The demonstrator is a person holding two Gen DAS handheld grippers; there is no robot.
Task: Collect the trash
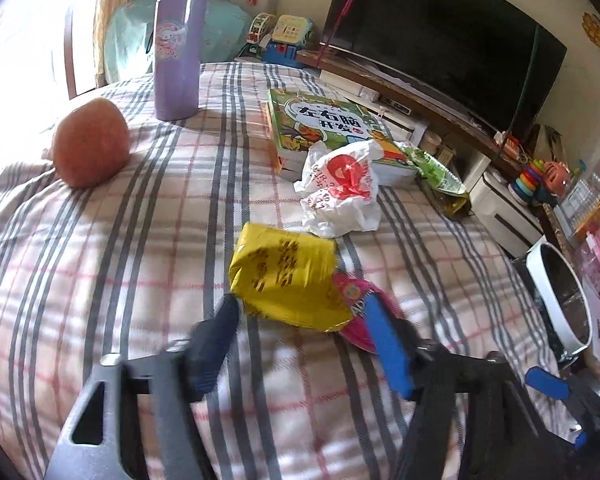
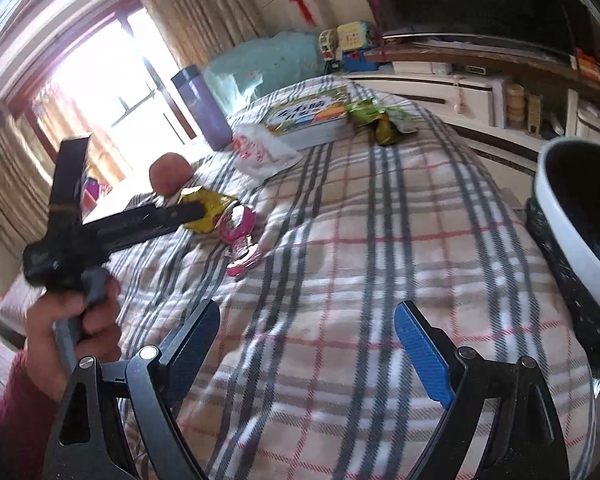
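A yellow crumpled wrapper (image 1: 286,276) lies on the plaid blanket (image 1: 140,240), with a pink wrapper (image 1: 356,300) beside it. My left gripper (image 1: 304,320) is open, its fingers on either side of the yellow wrapper's near edge. A white plastic bag with red print (image 1: 344,192) and a green wrapper (image 1: 440,176) lie farther back. In the right wrist view my right gripper (image 2: 308,320) is open and empty above the blanket (image 2: 360,260). There the left gripper reaches the yellow wrapper (image 2: 208,208) and pink wrapper (image 2: 238,222). The white-rimmed bin (image 2: 572,200) stands at the right.
A purple bottle (image 1: 178,48), a reddish fruit (image 1: 92,142) and a green book (image 1: 328,128) lie on the bed. The bin (image 1: 560,296) stands at the bed's right edge. A TV (image 1: 440,40) on a low cabinet with toys stands behind.
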